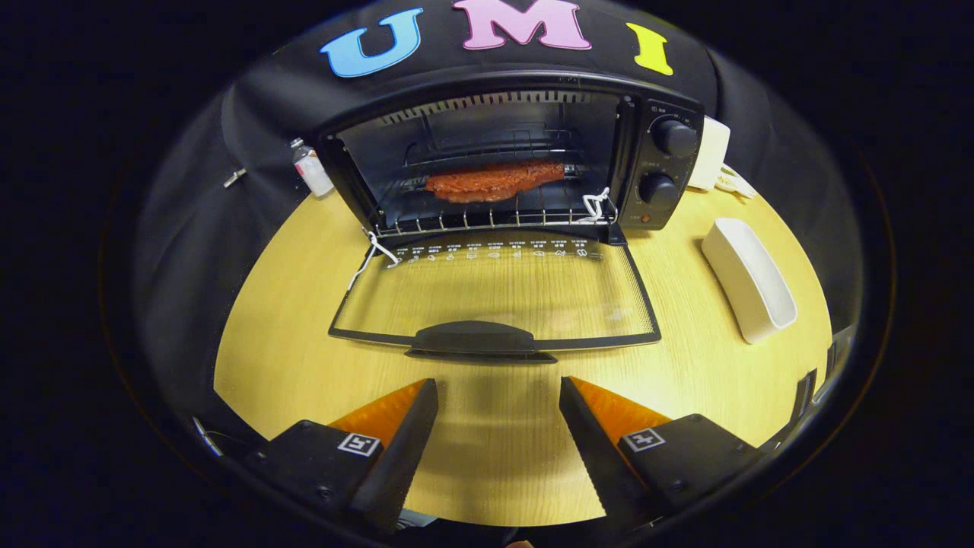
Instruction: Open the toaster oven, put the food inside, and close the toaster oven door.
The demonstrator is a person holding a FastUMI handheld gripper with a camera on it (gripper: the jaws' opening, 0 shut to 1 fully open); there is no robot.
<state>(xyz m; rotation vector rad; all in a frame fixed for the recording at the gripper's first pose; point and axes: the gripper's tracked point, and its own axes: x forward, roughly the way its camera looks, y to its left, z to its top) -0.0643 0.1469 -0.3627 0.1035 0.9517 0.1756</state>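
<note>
1. On the far left, beside the toaster oven [502,152], a small white bottle [312,169] with a red band stands upright on the wooden table [289,335], close to the black cloth wall. A small metal piece [234,177] hangs on the cloth a bit further left.
2. From the left hinge corner of the oven a white string [373,255] hangs down onto the table.
3. At the middle, the oven stands open. Its glass door [494,293] lies flat on the table, with the dark handle [478,339] at the edge nearest to the gripper [498,403].
4. The food [494,181], a flat reddish-brown piece, lies on the wire rack [494,217] inside the oven, well beyond the fingers and past the whole lowered door.
5. The gripper is spread wide and grips nothing; bare table shows between its two fingers. The fingertips are just before the door handle, apart from it.
6. At the right front corner of the rack a second white string [596,204] is tied.
7. On the oven's right panel are two black knobs [673,138], one above the other.
8. Right of the oven, a long white dish [748,279] lies on the table, and a white box-like thing [711,152] stands behind it.
</note>
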